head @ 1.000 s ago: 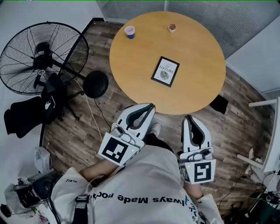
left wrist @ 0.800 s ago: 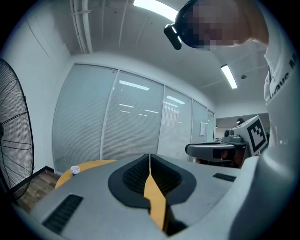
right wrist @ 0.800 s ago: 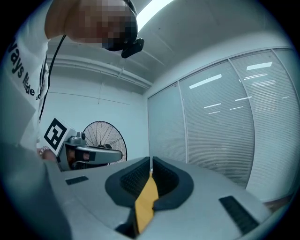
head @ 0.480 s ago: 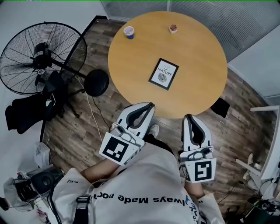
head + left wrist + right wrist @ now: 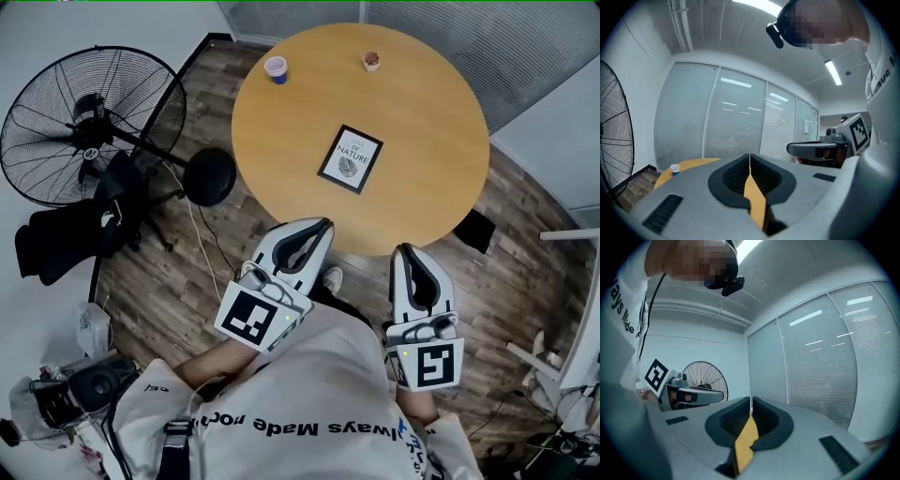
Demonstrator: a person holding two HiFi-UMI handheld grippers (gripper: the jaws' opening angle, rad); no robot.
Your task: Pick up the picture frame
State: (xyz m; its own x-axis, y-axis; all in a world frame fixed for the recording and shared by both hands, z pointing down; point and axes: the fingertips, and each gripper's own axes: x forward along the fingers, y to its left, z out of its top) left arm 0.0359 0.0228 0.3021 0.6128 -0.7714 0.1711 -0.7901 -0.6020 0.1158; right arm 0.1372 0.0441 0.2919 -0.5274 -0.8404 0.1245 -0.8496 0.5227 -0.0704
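Note:
A black picture frame point(image 5: 351, 158) with a white print lies flat near the middle of the round wooden table point(image 5: 422, 197). Both grippers are held close to the person's chest, short of the table's near edge. The left gripper point(image 5: 323, 226) points toward the table and its jaws are closed together with nothing between them. The right gripper point(image 5: 404, 251) is likewise shut and empty. In the left gripper view the left gripper point(image 5: 750, 157) shows its tips meeting, with the table edge point(image 5: 693, 162) beyond. The right gripper point(image 5: 750, 401) looks the same in its own view.
A small paper cup point(image 5: 277, 68) and a small brown object point(image 5: 371, 61) stand at the table's far side. A large floor fan point(image 5: 89, 127) and a black chair point(image 5: 66, 234) are at the left. A white chair point(image 5: 572, 309) stands at the right, a black box point(image 5: 472, 231) on the floor.
The head view has shifted slightly, so the table and frame sit a little further left and up. The grippers have held their place, both still shut.

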